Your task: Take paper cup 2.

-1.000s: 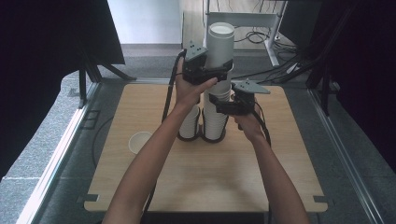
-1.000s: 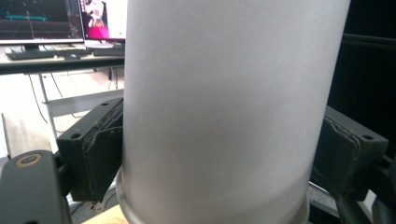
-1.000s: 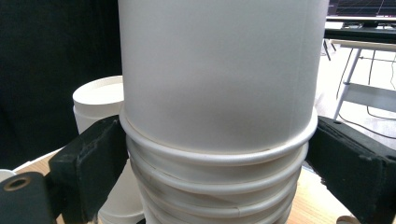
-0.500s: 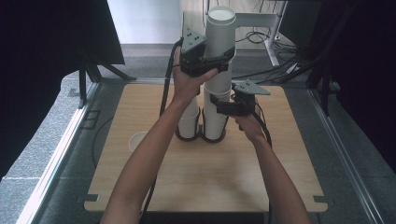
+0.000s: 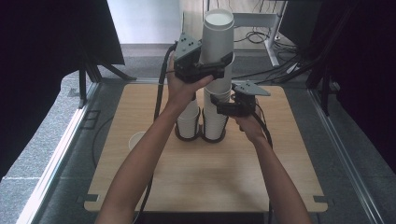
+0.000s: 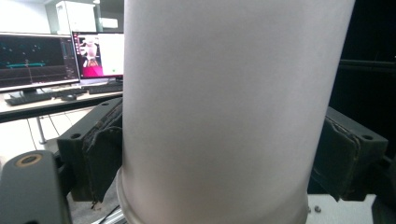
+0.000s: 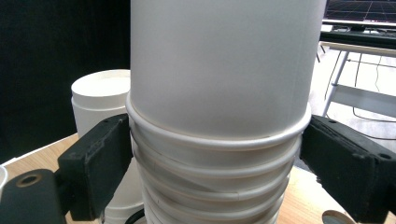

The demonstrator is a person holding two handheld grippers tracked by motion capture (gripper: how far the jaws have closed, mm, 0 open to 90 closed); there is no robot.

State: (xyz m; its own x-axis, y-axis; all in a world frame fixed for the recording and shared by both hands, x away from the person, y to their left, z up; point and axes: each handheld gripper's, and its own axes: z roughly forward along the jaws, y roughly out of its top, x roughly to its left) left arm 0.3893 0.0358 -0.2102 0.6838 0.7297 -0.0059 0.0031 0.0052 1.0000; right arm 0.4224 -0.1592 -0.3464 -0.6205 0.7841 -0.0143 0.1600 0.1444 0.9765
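Two cup stacks [image 5: 201, 122] side by side

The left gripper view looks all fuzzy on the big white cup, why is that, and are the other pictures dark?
In the left gripper view the white paper cup sits too close, so it blurs, while the monitors behind glow. In the right gripper view the stack of white paper cups shows crisper rims, against a black left side. In the high view daylight brightens the wooden table, and both sides are dark.
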